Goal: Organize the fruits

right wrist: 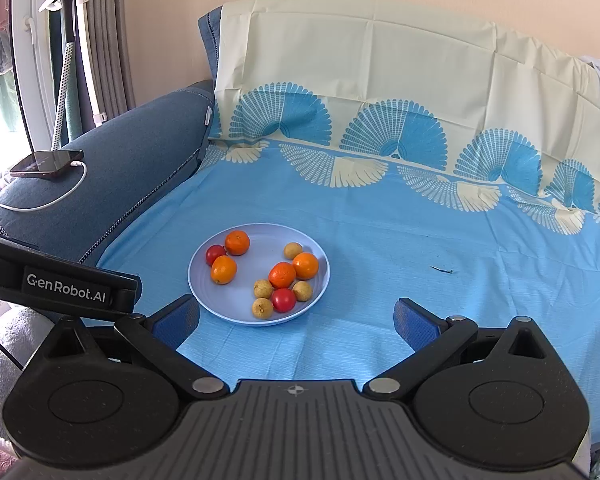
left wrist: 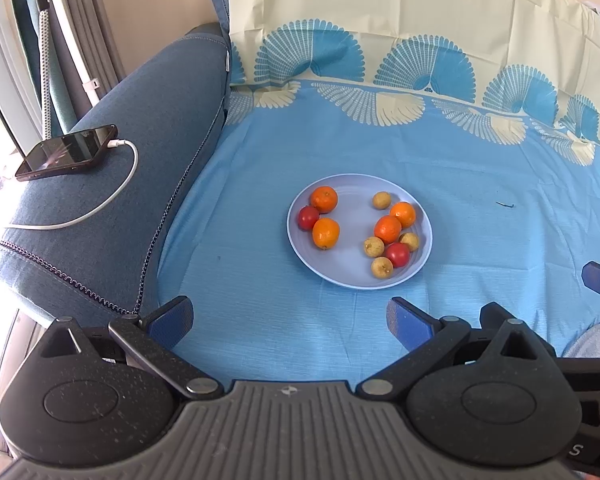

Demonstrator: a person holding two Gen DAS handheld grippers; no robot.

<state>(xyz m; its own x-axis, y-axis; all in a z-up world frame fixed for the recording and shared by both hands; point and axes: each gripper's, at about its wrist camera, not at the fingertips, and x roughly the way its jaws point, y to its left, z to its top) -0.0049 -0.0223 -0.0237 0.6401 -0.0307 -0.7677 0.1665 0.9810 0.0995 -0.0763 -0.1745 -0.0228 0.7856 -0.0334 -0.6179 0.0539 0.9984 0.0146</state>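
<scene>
Plate (left wrist: pixel 300 236) sits mid-sheet (left wrist: pixel 260 184) on the sofa, holding oranges (left wrist: pixel 323 199), red fruits (left wrist: pixel 308 217) and small tan ones (left wrist: pixel 381 200). Left gripper (left wrist: pixel 290 322) and right gripper (right wrist: pixel 296 322) hover short of it, jaws spread wide, nothing held.

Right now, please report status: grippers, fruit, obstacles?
Left gripper open, empty. Right gripper open, empty. Fruit mixed on plate, untouched. Nothing between grippers and plate.

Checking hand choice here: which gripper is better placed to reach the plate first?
Probably the left gripper: the plate lies nearly straight ahead between its open fingers. From the right gripper, also open, the plate sits off to its left.
</scene>
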